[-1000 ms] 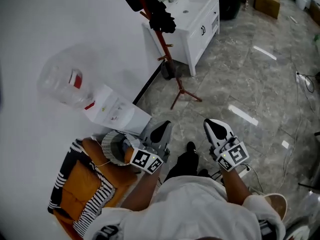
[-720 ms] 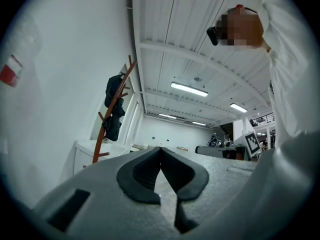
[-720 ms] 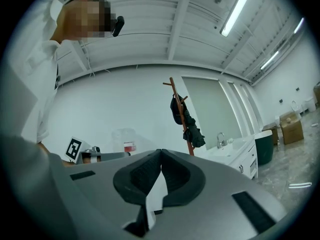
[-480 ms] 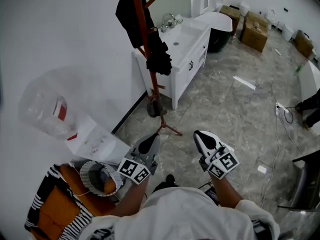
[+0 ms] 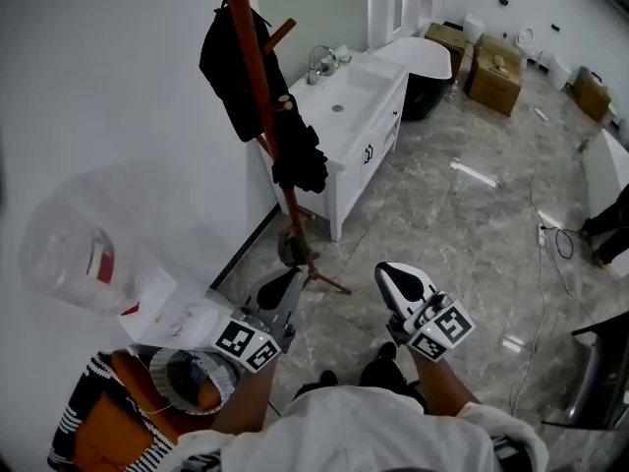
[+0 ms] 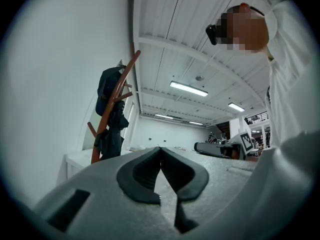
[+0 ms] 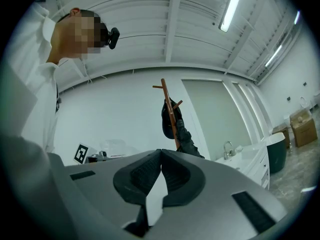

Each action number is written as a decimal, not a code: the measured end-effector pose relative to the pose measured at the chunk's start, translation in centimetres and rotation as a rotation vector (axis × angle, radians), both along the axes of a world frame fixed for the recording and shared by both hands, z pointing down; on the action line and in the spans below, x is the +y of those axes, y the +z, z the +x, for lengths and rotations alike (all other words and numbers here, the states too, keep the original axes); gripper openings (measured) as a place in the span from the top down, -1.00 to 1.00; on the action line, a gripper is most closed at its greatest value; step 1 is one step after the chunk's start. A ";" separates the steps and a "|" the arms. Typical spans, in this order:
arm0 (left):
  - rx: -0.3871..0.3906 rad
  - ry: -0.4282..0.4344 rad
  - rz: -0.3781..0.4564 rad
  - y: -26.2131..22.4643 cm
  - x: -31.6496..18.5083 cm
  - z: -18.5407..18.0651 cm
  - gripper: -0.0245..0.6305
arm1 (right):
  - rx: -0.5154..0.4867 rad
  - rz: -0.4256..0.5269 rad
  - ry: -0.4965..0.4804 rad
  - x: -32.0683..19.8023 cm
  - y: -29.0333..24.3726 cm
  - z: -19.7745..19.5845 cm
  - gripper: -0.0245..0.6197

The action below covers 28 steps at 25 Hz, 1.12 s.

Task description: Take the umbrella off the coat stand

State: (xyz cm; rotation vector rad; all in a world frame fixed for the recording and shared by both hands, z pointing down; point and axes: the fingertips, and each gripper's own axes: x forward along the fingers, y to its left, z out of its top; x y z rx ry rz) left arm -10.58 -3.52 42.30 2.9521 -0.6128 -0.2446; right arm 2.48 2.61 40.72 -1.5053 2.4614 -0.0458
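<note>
A red-brown wooden coat stand (image 5: pixel 257 96) rises by the white wall. Two black things hang on it: a larger dark bundle (image 5: pixel 228 67) near the top and a smaller folded one (image 5: pixel 300 155) lower down, which may be the umbrella. My left gripper (image 5: pixel 285 288) and right gripper (image 5: pixel 398 281) are side by side short of the stand's feet, both shut and empty, well apart from it. In the left gripper view the stand (image 6: pixel 112 114) is ahead at the left, beyond my left gripper (image 6: pixel 160 149). The right gripper view shows the stand (image 7: pixel 171 114) straight beyond my right gripper (image 7: pixel 161 151).
A white vanity cabinet (image 5: pixel 388 116) with a sink and tap stands right behind the stand. A water dispenser with a clear bottle (image 5: pixel 69 259) is at the left wall, an orange and striped seat (image 5: pixel 108 411) below it. Cardboard boxes (image 5: pixel 491 72) and a floor cable (image 5: pixel 555 239) lie further off.
Both grippers have been carried forward and upward toward the coat stand, still shut. The stand now appears nearer and more of its top shows.
</note>
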 end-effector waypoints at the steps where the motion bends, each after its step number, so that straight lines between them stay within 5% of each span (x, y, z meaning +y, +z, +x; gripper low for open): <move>1: -0.001 -0.006 0.003 -0.2 -0.7 0.7 0.89 | 0.004 0.013 -0.016 -0.8 -0.4 0.7 0.90; 6: -0.043 -0.118 0.020 -0.8 -5.4 3.7 0.89 | 0.047 0.072 -0.151 -6.5 -1.3 4.1 0.90; 18: 0.002 -0.344 -0.007 -5.2 -12.2 8.1 0.89 | 0.010 0.142 -0.499 -15.9 -5.5 9.9 0.89; 28: -0.036 -0.432 0.063 -8.9 -16.2 5.6 0.89 | 0.009 0.226 -0.586 -23.0 -9.8 8.5 0.89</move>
